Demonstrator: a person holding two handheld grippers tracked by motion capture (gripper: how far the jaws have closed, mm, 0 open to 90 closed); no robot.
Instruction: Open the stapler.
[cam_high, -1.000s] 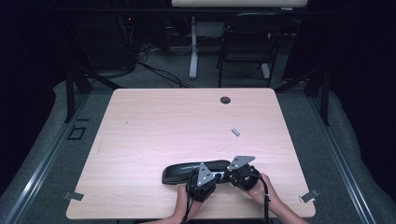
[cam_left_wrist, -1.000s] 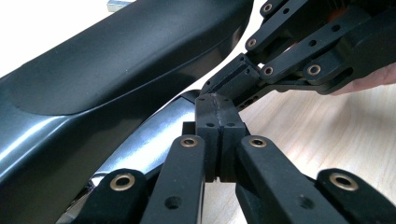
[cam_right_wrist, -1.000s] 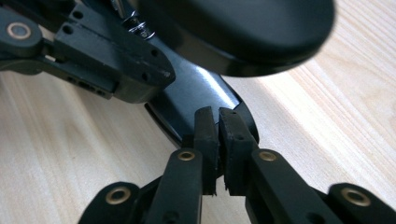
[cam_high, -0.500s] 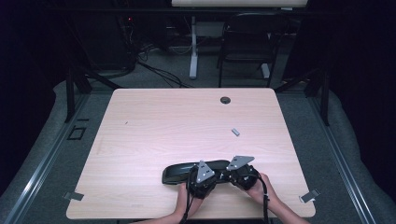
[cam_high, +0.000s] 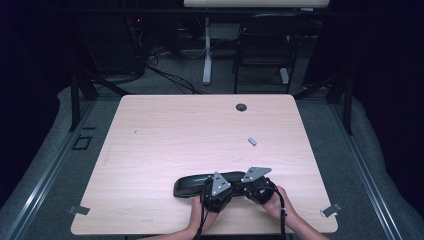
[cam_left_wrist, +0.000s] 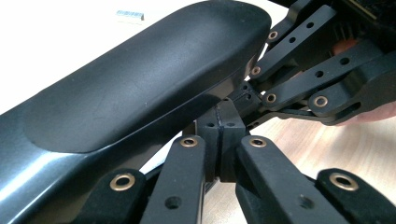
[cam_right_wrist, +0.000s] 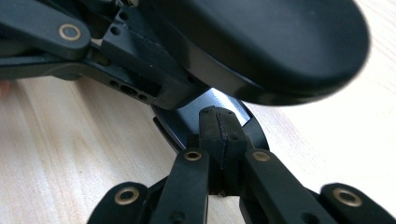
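Looking down from above, a long black case (cam_high: 200, 184) lies near the table's (cam_high: 165, 145) front edge, with the left gripper (cam_high: 216, 192) and right gripper (cam_high: 252, 186) crowded against its right end; a small grey piece (cam_high: 252, 141) sits well apart. Along the left gripper (cam_left_wrist: 219, 133), the jaws are pressed together under the case's (cam_left_wrist: 140, 88) lid edge. Along the right gripper (cam_right_wrist: 218, 133), the jaws meet too, seemingly at the rim of the case (cam_right_wrist: 261, 42), though blur hides any contact.
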